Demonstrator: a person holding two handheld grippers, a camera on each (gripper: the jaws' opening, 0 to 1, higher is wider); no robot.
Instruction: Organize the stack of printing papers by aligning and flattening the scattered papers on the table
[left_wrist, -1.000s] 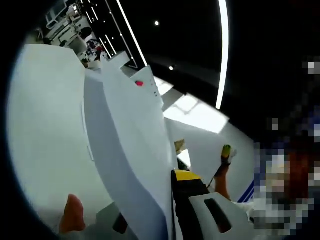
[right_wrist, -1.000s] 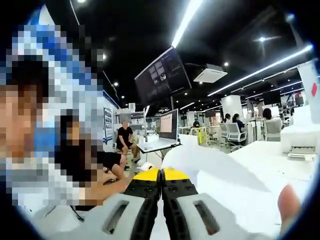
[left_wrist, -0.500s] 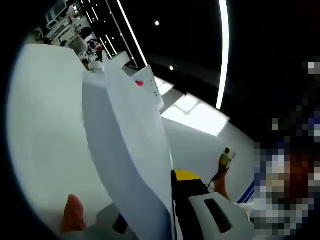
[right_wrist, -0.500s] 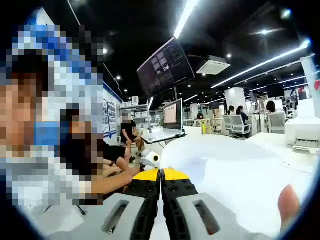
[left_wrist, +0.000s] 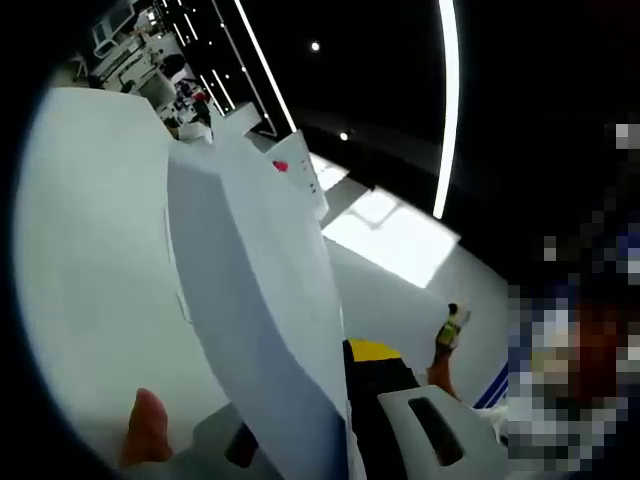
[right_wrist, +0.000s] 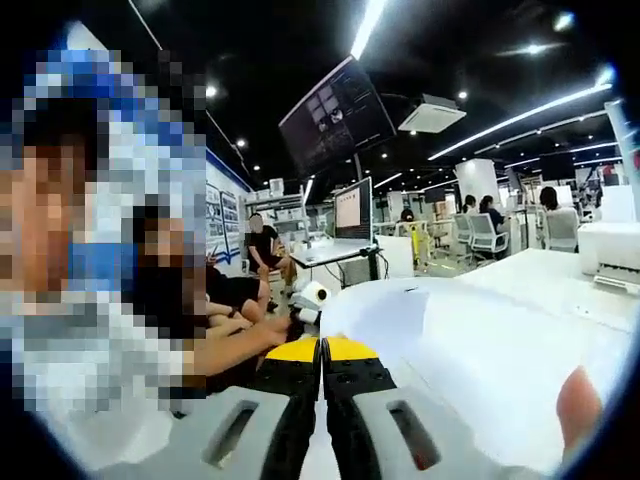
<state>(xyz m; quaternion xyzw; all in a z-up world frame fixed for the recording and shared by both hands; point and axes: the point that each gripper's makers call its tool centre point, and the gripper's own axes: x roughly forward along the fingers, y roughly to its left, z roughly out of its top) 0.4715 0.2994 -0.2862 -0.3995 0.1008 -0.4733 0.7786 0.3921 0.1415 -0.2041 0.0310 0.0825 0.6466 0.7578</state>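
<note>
Big open office, dark ceiling striped with light bars, and a white worktop (right_wrist: 560, 300) running off toward a printer (right_wrist: 615, 268) at the far edge. In the right gripper view the right tongs (right_wrist: 322, 352) are pressed together, yellow tips meeting, with white papers (right_wrist: 470, 350) curving away from them above the worktop; it looks like they're pinching the sheets' edge, though the contact itself is hidden. Over in the left gripper view the papers (left_wrist: 265, 300) stand up on edge, bowed, right across the lens, covering one jaw of the left tongs (left_wrist: 345, 385), so I can't tell how those are set. A fingertip (left_wrist: 148, 428) pokes in low on that side. My read: the stack is lifted and being squared up. Next it wants lowering on its edge to the worktop, tapping level, then laying flat.
</note>
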